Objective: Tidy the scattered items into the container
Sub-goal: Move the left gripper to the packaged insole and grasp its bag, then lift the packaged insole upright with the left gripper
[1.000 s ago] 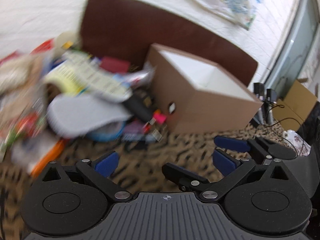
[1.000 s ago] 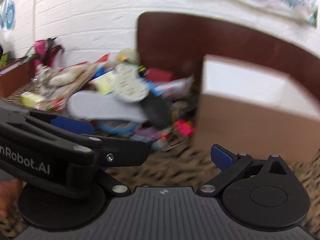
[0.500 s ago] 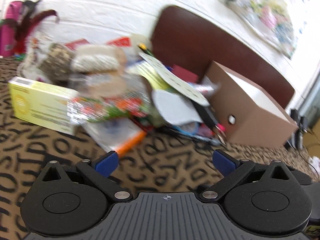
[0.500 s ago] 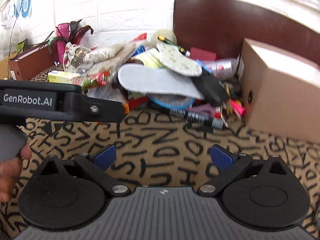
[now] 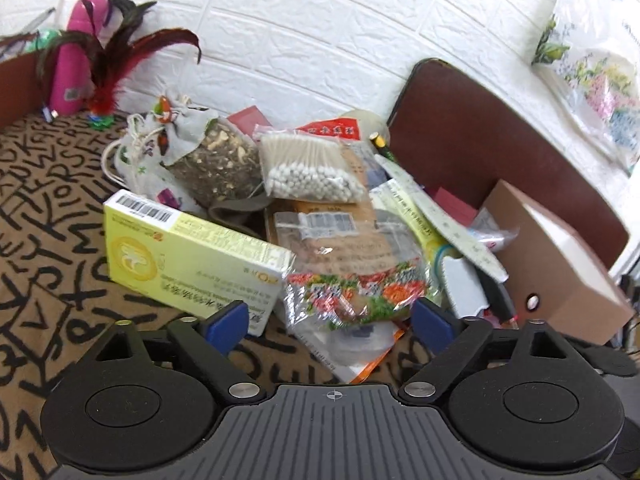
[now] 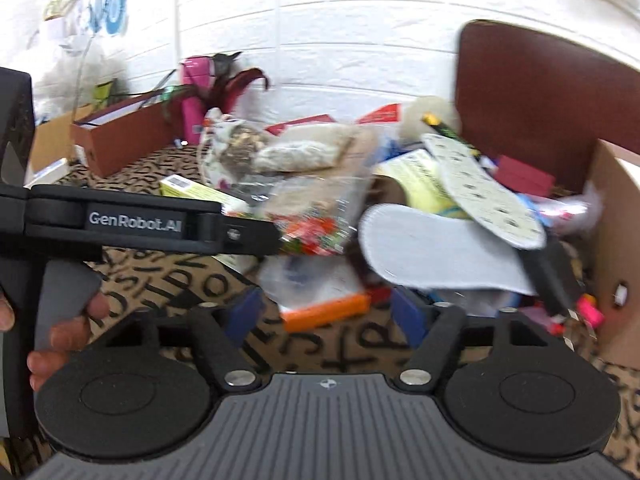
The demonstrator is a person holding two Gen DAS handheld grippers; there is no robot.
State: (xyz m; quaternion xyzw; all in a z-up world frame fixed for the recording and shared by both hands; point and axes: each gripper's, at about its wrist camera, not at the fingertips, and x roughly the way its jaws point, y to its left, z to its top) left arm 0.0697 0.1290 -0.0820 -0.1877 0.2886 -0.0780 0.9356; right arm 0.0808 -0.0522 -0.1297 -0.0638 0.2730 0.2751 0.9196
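Now my left tool (image 5: 328,318), nearer and closing on nothing, has the flowered packet (image 5: 356,292) at twelve o'clock, long axis three-to-nine; my right tool (image 6: 326,312) closes empty.

We see both views lit brightly and evenly, with soft daylight-like light and only faint shadows under the heaped items. The white brick wall (image 5: 320,32) is near overexposed. In the left wrist view the picture is fairly sharp, with glare on the clear plastic bag (image 5: 352,292). The right wrist view is smeared by motion blur, worst on the grey insole (image 6: 440,256) and cardboard box (image 6: 616,240). Fisheye bending curves wall lines, and the corners go black
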